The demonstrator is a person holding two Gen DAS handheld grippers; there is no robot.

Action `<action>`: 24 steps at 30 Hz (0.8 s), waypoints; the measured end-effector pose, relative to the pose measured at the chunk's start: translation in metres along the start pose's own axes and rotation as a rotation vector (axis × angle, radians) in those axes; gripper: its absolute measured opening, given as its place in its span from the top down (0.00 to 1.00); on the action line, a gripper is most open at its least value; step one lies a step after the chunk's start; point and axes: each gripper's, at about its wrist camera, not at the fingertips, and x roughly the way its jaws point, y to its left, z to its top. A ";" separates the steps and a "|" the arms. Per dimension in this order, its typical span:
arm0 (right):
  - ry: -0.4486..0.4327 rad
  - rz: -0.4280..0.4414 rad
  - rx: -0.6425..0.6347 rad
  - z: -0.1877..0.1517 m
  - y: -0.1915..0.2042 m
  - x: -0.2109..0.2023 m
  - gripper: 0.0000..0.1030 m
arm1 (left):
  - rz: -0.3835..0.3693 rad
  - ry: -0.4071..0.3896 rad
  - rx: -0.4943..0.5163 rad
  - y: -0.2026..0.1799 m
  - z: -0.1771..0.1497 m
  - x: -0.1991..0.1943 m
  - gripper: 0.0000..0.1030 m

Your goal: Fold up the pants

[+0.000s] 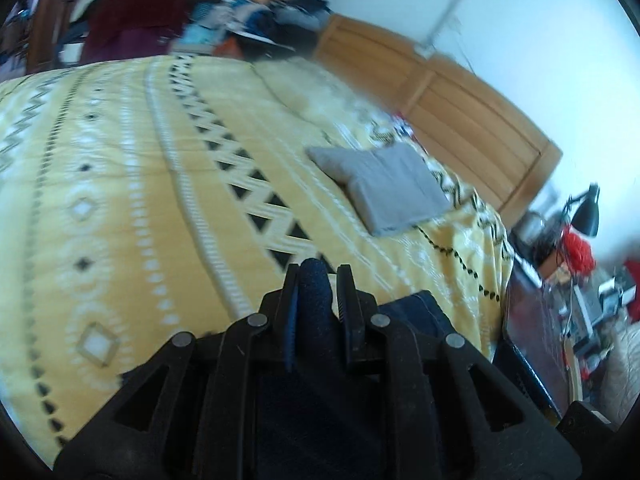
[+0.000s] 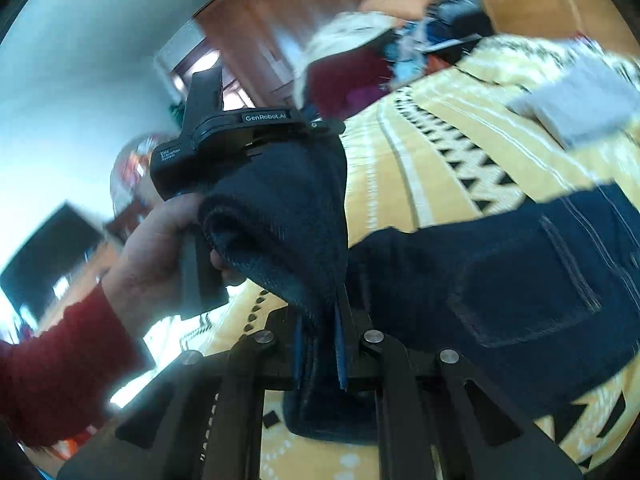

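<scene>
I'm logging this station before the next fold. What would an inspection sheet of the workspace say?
Surface: bed with yellow patterned bedspread.
Job's things: dark blue jeans, lifted, back pocket showing.
Clutter: folded grey garment on the bedspread; clothes pile beyond.
Claws: left claw and right claw both shut on denim.
Cables: nothing seen clearly.
Surroundings: wooden headboard, black desk lamp.

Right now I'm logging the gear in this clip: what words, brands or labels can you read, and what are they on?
"GenRobot.AI": on the top of the left hand-held gripper, seen in the right wrist view.
"Data Acquisition System": small print on that same body; only just legible.
Nothing else: no readable text on the dark blue pants, the bedspread or the blurred clutter behind.
</scene>
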 end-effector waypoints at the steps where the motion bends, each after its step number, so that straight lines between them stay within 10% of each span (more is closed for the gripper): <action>1: -0.009 0.013 0.051 -0.002 -0.017 -0.010 0.86 | -0.004 0.009 0.009 -0.007 0.001 0.006 0.83; 12: -0.111 0.102 0.470 -0.012 -0.167 -0.075 0.86 | -0.033 0.146 0.073 -0.087 -0.002 0.118 0.83; 24: -0.173 0.134 0.644 -0.039 -0.235 -0.109 0.86 | -0.077 0.227 0.143 -0.147 -0.014 0.189 0.84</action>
